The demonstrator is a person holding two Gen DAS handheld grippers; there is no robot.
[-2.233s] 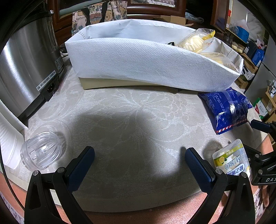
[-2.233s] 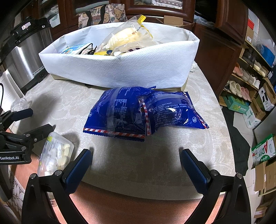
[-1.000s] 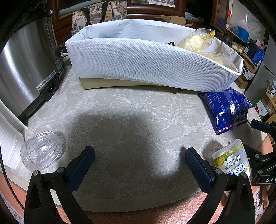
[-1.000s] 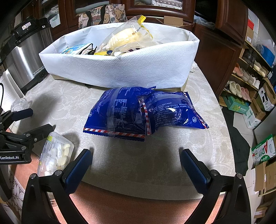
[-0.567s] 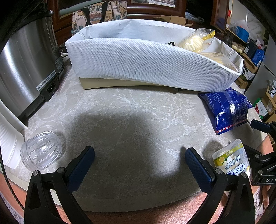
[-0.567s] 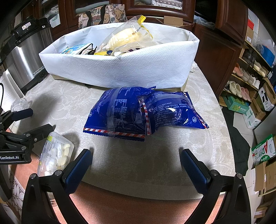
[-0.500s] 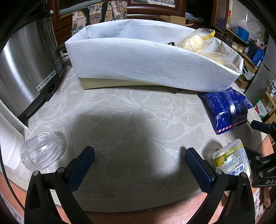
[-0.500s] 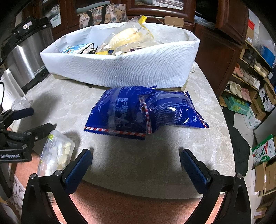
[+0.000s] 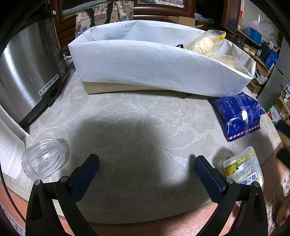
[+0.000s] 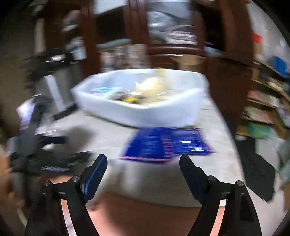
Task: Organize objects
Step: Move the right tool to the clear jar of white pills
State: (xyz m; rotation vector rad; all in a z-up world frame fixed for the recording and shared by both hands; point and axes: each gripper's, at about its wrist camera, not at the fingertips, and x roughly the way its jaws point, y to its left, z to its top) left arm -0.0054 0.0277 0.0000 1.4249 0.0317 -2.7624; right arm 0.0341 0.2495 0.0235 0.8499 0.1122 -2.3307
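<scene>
Blurred table (image 10: 208,127), blue packet (image 10: 163,145) smeared; right tool (image 10: 143,161) empty, closing; left tool (image 9: 146,161) agape.

Steel cooker (image 9: 27,72) at table's (image 9: 136,127) left edge. Patterned bag (image 9: 105,14) behind, against dark wood cabinet (image 9: 163,9). Cluttered shelves (image 9: 262,45) at right. Boxes (image 9: 275,112) on floor. Right wrist view blurred.

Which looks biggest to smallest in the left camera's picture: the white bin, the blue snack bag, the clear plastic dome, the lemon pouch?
1. white bin
2. blue snack bag
3. clear plastic dome and lemon pouch: look alike, and both lie nearest the camera, so unranked.
</scene>
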